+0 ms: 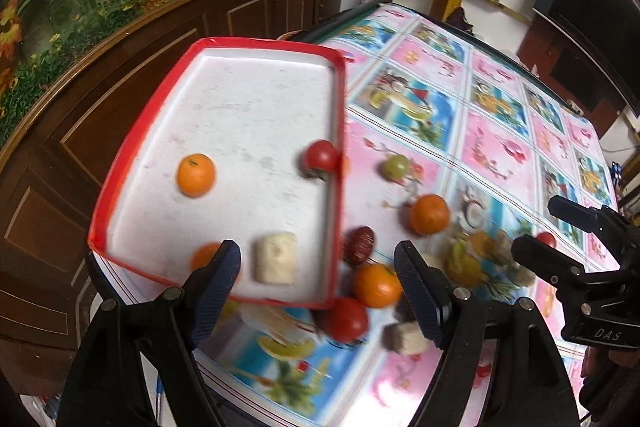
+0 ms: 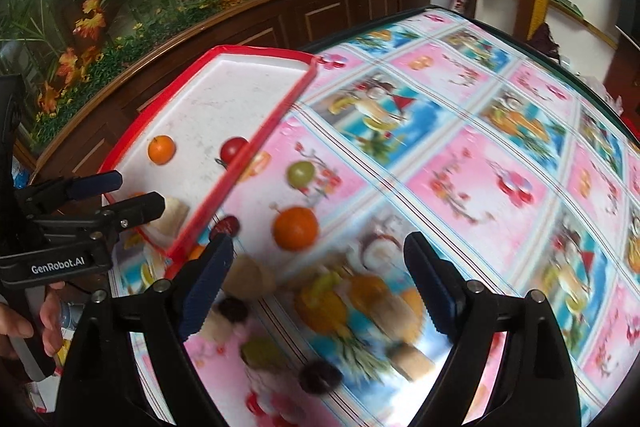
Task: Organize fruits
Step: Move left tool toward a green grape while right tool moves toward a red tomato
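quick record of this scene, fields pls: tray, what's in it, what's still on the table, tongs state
tray: red-rimmed, white inside, at the table's left edge
in tray: orange, tomato, pale block, a second orange partly hidden behind a left finger
on table: green fruit, orange, dark red fruit, another orange, tomato, more blurred pieces
left tongs: open, empty
right tongs: open, empty
table: fruit-print cloth

Your left gripper point(image 1: 318, 257) and right gripper point(image 2: 319, 251) are black frames with silver screws, ribbed dark-blue fingers point(image 2: 206, 285), and white lettering along their sides.
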Motion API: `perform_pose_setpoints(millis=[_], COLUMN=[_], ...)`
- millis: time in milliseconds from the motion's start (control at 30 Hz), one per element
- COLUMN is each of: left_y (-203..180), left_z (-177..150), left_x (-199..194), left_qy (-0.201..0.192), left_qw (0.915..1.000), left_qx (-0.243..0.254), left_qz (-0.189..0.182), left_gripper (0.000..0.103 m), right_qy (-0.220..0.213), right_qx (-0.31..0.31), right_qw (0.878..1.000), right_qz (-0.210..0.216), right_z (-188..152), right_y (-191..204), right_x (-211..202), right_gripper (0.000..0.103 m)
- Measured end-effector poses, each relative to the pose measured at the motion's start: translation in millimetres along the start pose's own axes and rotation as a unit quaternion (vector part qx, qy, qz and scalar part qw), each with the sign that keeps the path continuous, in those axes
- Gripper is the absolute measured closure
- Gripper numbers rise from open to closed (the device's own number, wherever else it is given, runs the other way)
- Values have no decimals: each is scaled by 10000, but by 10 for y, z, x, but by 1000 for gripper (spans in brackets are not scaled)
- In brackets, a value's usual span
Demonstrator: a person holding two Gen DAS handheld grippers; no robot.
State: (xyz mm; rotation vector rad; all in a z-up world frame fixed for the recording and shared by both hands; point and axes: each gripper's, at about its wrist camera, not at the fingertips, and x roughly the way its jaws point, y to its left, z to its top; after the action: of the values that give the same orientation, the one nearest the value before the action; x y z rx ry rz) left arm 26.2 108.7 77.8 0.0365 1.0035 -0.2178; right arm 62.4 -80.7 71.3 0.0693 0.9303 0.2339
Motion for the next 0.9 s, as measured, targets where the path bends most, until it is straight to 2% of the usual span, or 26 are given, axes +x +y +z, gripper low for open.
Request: perform_pose_setpoints(millis=[400,700,900], left_y=[-417,-789,-863], left_z=[-349,-589,-617], left_x=[-94,-4,52], left_qy=[167,501,611], left_qw=[9994,9962,9946], left_qx=[206,506,461], left_qz=[-221,-492,-695], left_gripper=[24,24,24], right_qy=[-44,80,131], right_qx=[109,353,448], right_qw=[9992,9981,9976], right_qz=[-376,-502,-515], right_z=[-537,-885,-979], right_y=[-542,-819,-954], right_x=[-459,-590,-588], right_gripper=[15,15,15])
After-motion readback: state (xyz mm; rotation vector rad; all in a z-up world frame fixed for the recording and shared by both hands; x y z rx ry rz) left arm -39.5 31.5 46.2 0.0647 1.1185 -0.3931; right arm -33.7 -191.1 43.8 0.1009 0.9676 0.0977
